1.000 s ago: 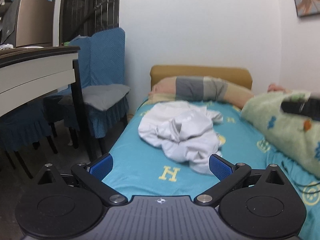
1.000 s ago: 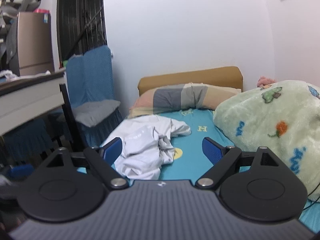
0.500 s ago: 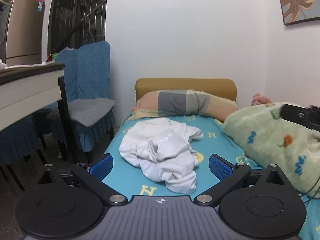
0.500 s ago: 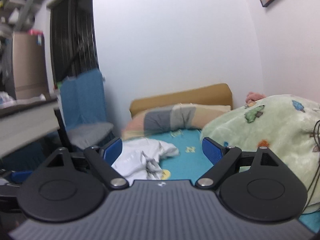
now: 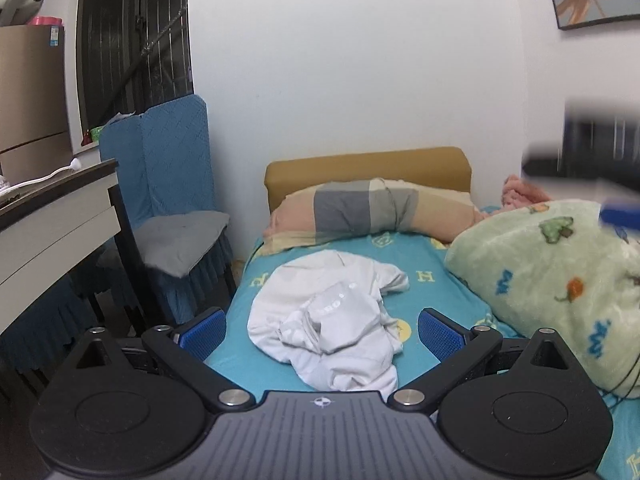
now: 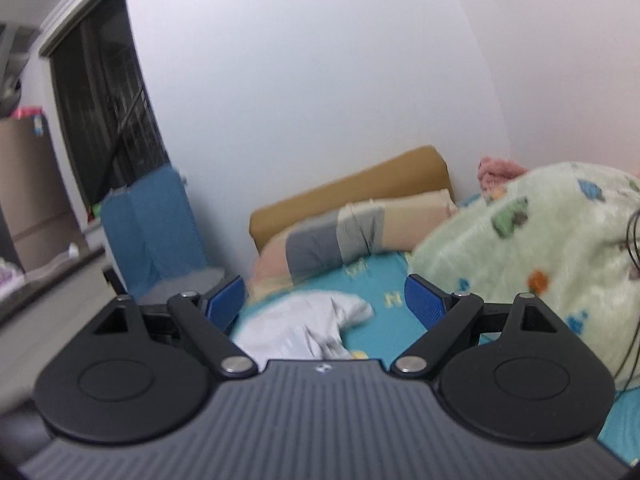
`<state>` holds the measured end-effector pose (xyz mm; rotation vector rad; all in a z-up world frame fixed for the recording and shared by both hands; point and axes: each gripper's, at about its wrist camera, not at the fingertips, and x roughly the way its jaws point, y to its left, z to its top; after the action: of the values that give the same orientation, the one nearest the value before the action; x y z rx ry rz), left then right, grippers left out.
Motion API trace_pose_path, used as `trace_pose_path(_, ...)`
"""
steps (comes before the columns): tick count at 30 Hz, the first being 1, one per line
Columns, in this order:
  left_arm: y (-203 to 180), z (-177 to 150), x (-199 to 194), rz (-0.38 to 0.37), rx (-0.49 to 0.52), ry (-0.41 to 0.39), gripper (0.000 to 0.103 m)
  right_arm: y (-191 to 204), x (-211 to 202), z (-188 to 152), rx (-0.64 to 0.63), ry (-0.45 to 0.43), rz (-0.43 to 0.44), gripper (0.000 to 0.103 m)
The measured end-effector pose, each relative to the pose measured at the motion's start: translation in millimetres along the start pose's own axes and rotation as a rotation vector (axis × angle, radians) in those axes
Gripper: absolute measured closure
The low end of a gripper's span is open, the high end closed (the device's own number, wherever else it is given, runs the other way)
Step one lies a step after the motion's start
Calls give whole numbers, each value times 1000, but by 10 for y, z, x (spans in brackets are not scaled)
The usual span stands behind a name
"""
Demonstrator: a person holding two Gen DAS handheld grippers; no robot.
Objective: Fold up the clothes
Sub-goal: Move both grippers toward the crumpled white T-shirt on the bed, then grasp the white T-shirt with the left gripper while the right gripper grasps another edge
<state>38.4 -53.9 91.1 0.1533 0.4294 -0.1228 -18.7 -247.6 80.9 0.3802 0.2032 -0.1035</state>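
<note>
A crumpled white garment (image 5: 336, 316) lies in a heap on the turquoise bed sheet (image 5: 436, 292). My left gripper (image 5: 320, 330) hovers above the near end of the bed, open, its blue pads wide apart with nothing between them. In the right wrist view the same white garment (image 6: 312, 320) shows blurred beyond my right gripper (image 6: 326, 304), which is also open and holds nothing. The right gripper appears as a dark blur (image 5: 600, 156) at the right edge of the left wrist view, well above the blanket.
A green patterned blanket (image 5: 560, 280) is piled on the bed's right side. A striped pillow (image 5: 368, 212) lies against the tan headboard (image 5: 364, 168). Left of the bed stand a blue-covered chair (image 5: 176, 208) and a desk (image 5: 52, 216).
Both grippers have risen and tilted up, so the garment sits lower and farther in view. The right view has rolled and blurred with motion. Both stay open.
</note>
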Motion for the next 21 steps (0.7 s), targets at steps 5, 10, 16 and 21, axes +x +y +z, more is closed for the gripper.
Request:
trace_pose_path(5, 96, -171, 323, -51, -42, 13, 0, -23, -40, 77, -1, -60, 20, 15)
trace_pose_path(10, 197, -512, 929, -80, -154, 89, 0, -398, 245, -395, 15, 67, 37, 14)
trace_pose_path(16, 302, -742, 1901, -94, -281, 144, 0, -740, 723, -1084, 93, 181, 50, 15)
trace_pose_path(21, 342, -767, 2638, -137, -329, 114, 3, -794, 1242, -1355, 66, 190, -8, 15)
